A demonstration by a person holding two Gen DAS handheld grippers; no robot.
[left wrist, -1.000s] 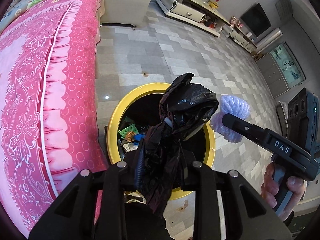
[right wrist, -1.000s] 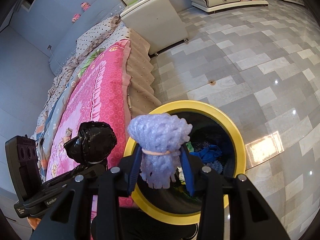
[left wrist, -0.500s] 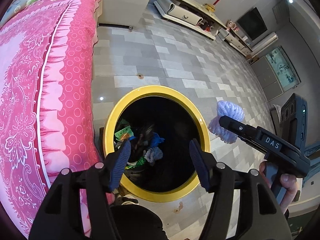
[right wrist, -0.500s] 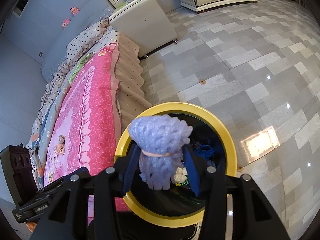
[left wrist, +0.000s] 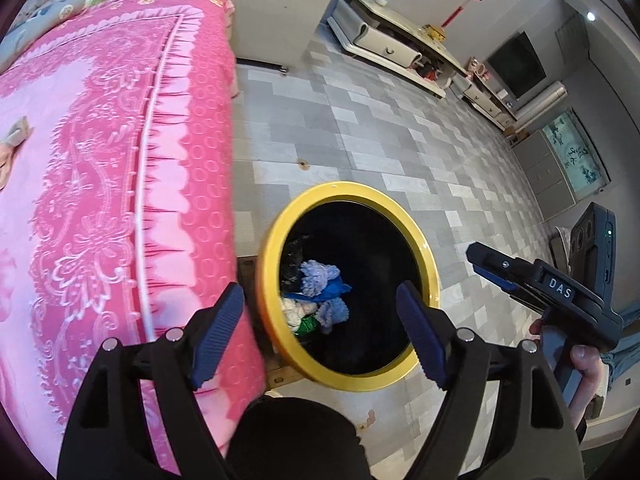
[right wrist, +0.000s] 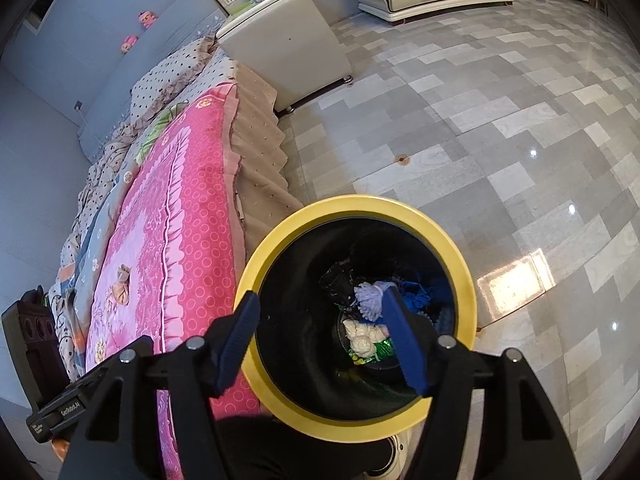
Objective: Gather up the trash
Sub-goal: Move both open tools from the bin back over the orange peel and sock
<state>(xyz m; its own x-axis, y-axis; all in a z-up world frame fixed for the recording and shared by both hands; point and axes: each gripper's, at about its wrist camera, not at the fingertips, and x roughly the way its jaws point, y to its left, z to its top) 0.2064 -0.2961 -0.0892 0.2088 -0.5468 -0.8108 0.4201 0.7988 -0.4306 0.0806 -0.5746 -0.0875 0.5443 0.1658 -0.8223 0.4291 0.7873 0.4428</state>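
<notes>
Both tongs spread wide and empty, left tongs [left wrist: 320, 332], right tongs [right wrist: 322, 344], purple foam [right wrist: 370, 297] below inside yellow-rimmed bin [right wrist: 466, 280]

A round black trash bin [left wrist: 347, 382] with a yellow rim stands on the floor just beside the bed. Inside lie a lavender foam net [right wrist: 370, 298], a black bag [right wrist: 338, 282], blue scraps and green wrappers.

The left gripper [left wrist: 320, 316] is held with its jaws spread wide; the right gripper [right wrist: 326, 340] is likewise parted (nothing is gripped by either).
</notes>
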